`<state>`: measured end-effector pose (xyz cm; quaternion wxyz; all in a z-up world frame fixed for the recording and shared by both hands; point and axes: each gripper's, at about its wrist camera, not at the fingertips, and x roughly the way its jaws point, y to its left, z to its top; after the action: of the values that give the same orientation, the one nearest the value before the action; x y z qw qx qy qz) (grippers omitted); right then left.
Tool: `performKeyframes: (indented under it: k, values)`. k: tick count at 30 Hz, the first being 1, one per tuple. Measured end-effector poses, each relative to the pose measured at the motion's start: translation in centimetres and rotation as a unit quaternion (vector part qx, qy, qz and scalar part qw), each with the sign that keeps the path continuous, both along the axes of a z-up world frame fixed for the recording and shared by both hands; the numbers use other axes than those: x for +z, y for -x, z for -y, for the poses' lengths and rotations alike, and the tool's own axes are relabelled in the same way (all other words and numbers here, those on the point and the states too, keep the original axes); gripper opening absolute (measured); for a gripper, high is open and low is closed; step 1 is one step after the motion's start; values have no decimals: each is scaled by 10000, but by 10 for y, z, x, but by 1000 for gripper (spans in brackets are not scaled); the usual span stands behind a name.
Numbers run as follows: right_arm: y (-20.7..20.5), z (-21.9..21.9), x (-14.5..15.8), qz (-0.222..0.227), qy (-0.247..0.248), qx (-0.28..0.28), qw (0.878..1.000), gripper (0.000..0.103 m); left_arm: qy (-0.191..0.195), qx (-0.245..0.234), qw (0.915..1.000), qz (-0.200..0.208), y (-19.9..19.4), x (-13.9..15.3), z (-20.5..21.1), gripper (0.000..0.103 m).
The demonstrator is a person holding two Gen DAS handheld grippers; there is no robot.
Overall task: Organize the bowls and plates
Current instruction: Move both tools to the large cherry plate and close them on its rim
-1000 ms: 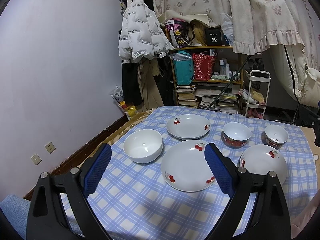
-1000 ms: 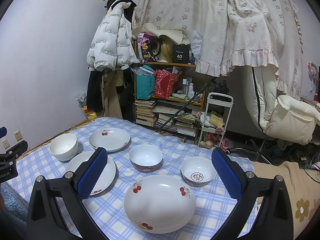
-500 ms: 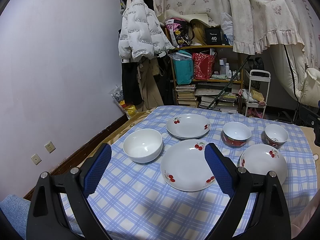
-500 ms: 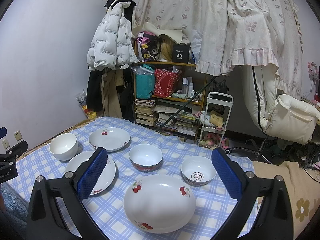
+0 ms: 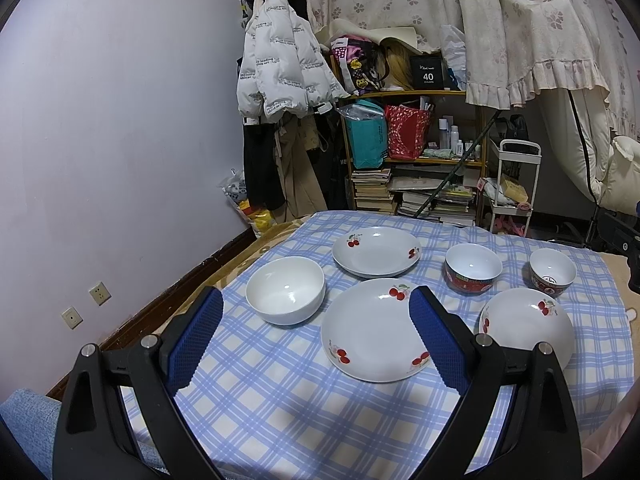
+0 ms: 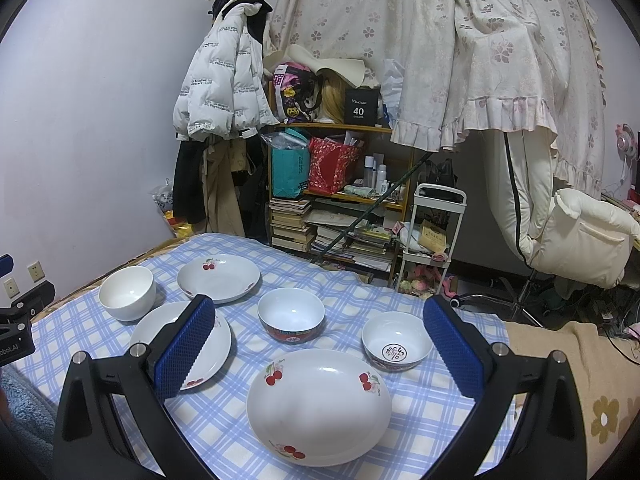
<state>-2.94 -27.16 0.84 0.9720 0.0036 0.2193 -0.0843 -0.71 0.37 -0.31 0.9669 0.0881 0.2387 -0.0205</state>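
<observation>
The left tongs (image 5: 314,310) and right tongs (image 6: 320,318) were both spread wide and empty above the worktop (image 5: 280,408), whose blue-checked cloth hid its surface; their black frames cut off its near edge. The right blue pad (image 5: 436,340) covered part of the flat cherry plate (image 5: 372,330) lying between the left tongs. A plain white bowl (image 5: 285,295), glossy and empty, sat just beyond the left pad. Between the right tongs lay a deep cherry-printed dish (image 6: 319,406), with a red-banded bowl (image 6: 291,320) and a smaller bowl (image 6: 397,346) beyond it, both empty. A second cherry plate (image 6: 218,278) sat farther off to the left.
</observation>
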Motion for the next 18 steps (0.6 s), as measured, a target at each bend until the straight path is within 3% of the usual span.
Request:
performKeyframes:
  k: [10, 18]
  values:
    - [-3, 0, 4, -2, 46, 44, 10000, 103, 132, 15, 9991, -396, -13, -4, -1, 93]
    - [-46, -13, 7, 36, 41, 401, 9992, 103, 137, 148, 9968, -768, -50, 1, 1, 93]
